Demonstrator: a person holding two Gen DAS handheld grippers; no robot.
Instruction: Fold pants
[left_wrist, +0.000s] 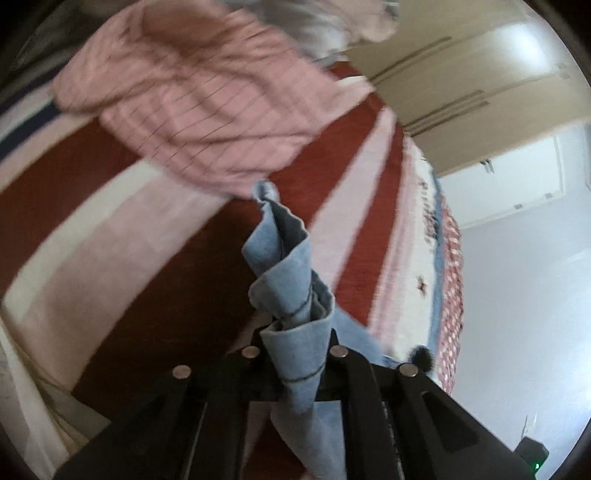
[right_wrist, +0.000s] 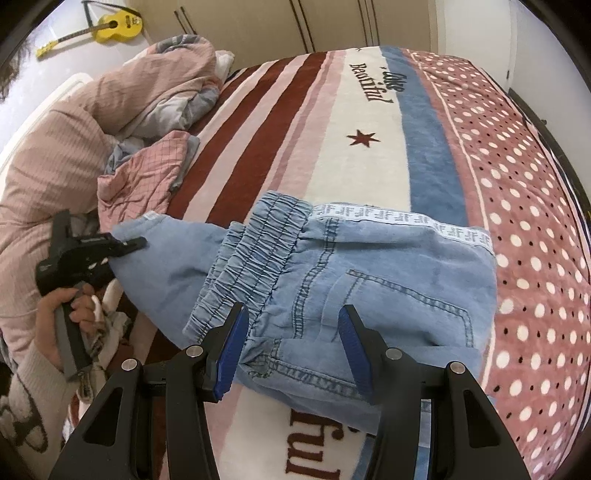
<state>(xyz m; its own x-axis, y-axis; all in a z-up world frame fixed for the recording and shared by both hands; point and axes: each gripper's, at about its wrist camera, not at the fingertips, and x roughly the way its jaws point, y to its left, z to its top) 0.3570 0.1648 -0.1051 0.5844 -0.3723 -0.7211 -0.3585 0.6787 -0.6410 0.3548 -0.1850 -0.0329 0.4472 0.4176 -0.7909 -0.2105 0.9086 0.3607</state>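
- Across the whole right-wrist view spreads the bed blanket (right_wrist: 362, 122), striped maroon, pink, cream and blue, with a polka-dot border down the right side of the frame.
- At upper left a rumpled pink quilt (right_wrist: 162, 74) is heaped, with a pink checked garment (right_wrist: 147, 177) just below it; neither belongs to the job.
- Centre frame lie the light denim pants (right_wrist: 369, 273), elastic waistband bunched toward the left, back pocket and branded side tape showing, one leg end drawn out toward the left edge.
- At the left edge, a person's hand (right_wrist: 70, 306) holds the left gripper (right_wrist: 138, 242), whose jaws are clamped on that leg end; the left-wrist view shows the same thing close up, the left gripper (left_wrist: 295, 350) pinched tight on a twisted roll of denim hem.
- At bottom centre the right gripper (right_wrist: 291, 332) stands half open, its blue pads either side of the waistband and pocket area; I judge it is holding nothing, though whether the pads rest on the cloth I cannot tell.
- To do this fold well, I would say the twisted hem needs untwisting so the leg lies flat. The right gripper should pin or grasp the waistband first, so the pants do not slide on the blanket. Then the left can carry the leg end over in one even arc, edges lined up along the side tape.
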